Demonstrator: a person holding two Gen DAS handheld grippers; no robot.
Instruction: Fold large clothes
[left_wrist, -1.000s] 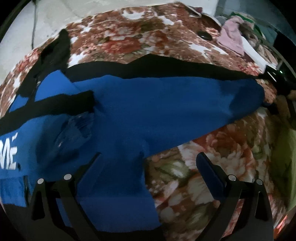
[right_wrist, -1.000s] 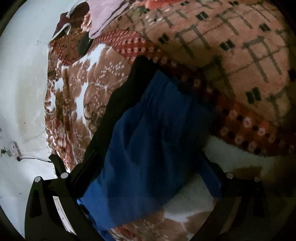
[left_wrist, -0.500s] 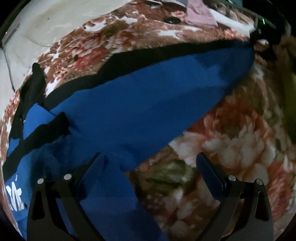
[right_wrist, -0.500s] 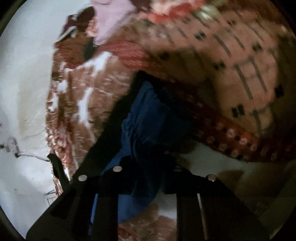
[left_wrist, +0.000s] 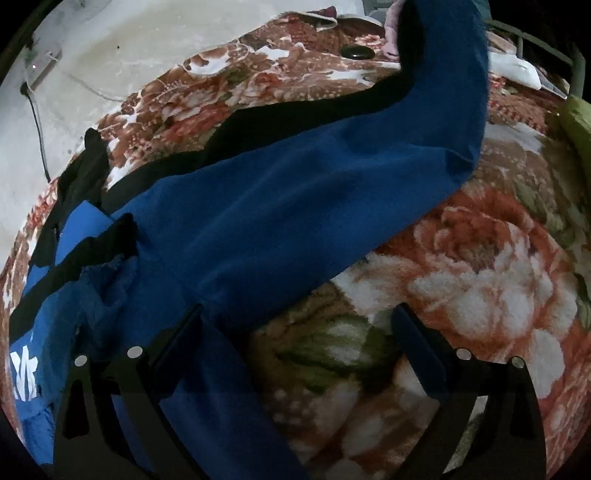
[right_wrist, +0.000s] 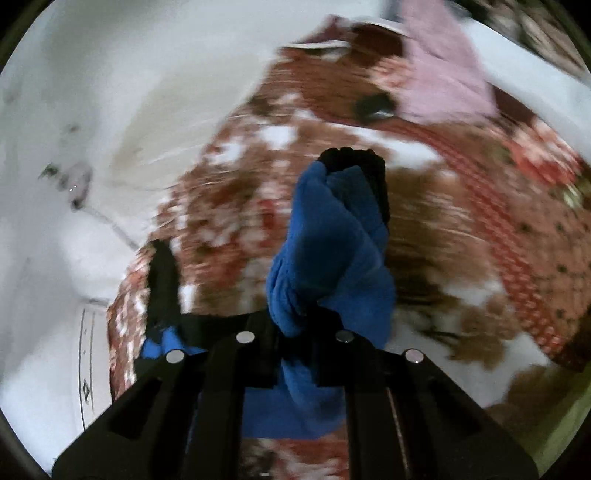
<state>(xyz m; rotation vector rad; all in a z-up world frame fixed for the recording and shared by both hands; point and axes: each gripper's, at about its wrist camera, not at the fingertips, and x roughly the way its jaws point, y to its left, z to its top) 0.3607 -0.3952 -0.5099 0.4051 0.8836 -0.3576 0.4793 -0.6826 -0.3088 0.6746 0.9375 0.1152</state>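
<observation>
Blue garment (left_wrist: 288, 206): on floral blanket (left_wrist: 480, 288); far-right leg end newly lifted, seemingly mid-fold. Right gripper (right_wrist: 295, 328): clamped on that end since closing. Left gripper (left_wrist: 299, 325): apart, empty.

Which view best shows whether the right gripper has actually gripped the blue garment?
The right wrist view: the right gripper is shut, with a bunch of the blue garment pinched between its fingers. The left wrist view shows only the garment's far end lifted off the floral blanket, not the grip.
</observation>
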